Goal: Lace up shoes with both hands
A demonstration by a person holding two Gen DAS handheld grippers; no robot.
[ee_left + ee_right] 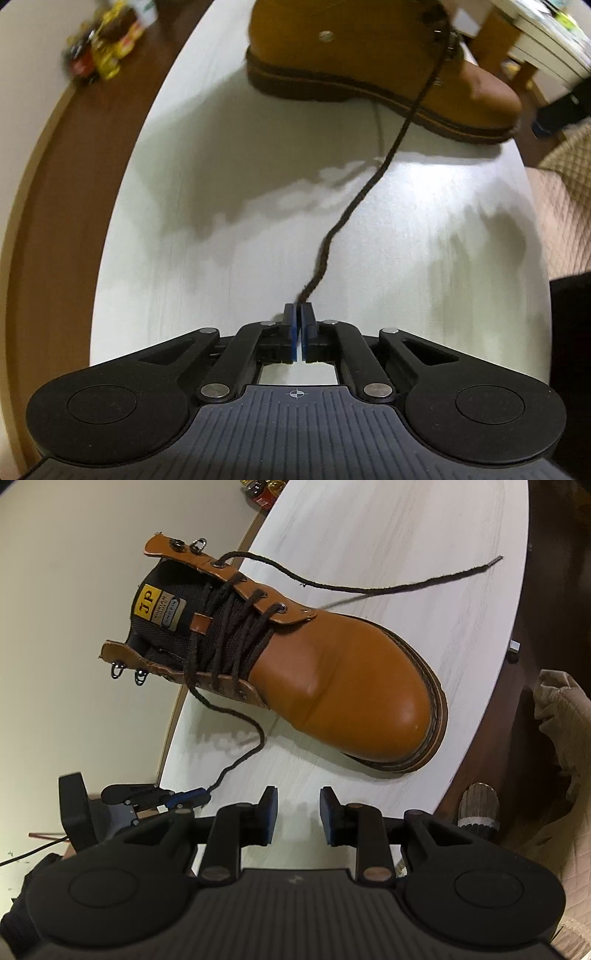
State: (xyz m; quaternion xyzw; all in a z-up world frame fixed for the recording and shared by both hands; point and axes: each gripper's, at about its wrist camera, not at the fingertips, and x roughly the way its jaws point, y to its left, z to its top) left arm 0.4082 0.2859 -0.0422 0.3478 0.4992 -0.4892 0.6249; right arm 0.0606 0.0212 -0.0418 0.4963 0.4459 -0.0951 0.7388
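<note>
Brown leather boot (332,679) stood on the white table (424,535). Left tongs (299,314) were closed on the end of one dark lace (369,184); right tongs (297,814) stood open, holding nothing, near the boot's toe.

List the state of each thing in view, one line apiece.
Left gripper: shut on the near lace end, down at the table.
Right gripper: open, nothing between its pads.
Boot: upright on the table, lower eyelets laced, top hooks unlaced.
Near lace end: pinched at its tip, running up to the boot.
Far lace end: loose, free of both grippers.
Table: white top, bearing the boot.
</note>
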